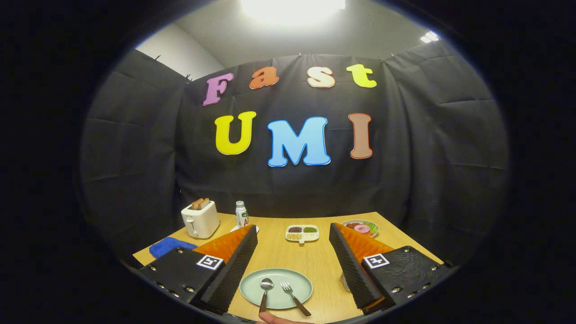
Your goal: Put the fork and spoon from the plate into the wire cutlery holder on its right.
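A pale green plate (252,288) lies on the wooden table between my two fingers. On it rest a spoon (265,288) at the left and a fork (292,294) at the right, both with brown handles pointing toward me. My gripper (292,261) hangs above the plate, open wide, with nothing between its fingers. The wire cutlery holder (344,282) is mostly hidden behind the right finger (353,265); only a small pale part of it shows beside the plate's right side.
At the back left stand a white toaster (200,219) with bread in it, a small bottle (241,213) and a blue cloth (168,246). A divided dish (302,233) sits mid-table, a plate of food (361,227) at back right. A fingertip (279,319) shows at the near edge.
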`<state>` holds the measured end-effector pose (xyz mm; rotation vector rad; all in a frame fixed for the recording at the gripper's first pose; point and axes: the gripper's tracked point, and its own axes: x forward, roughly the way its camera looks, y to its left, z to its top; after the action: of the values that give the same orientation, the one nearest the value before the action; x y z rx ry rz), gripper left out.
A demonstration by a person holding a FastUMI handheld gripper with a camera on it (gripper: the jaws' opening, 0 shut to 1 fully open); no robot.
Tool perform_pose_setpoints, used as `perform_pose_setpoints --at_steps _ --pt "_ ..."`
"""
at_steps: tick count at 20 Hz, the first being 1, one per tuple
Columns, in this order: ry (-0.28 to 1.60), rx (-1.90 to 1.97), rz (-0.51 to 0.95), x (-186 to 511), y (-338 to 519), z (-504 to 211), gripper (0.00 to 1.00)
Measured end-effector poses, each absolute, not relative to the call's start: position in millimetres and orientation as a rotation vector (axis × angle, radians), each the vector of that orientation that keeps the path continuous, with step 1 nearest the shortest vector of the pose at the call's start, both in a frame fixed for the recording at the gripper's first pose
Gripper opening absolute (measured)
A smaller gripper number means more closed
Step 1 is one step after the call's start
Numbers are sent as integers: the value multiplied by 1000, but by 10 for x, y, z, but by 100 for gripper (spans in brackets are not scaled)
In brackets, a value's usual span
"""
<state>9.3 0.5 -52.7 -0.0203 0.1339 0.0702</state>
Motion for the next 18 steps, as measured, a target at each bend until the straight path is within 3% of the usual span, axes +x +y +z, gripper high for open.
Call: perform_pose_setpoints --at_steps 18 --pt "558 -186 212 -120 -221 -1991 98"
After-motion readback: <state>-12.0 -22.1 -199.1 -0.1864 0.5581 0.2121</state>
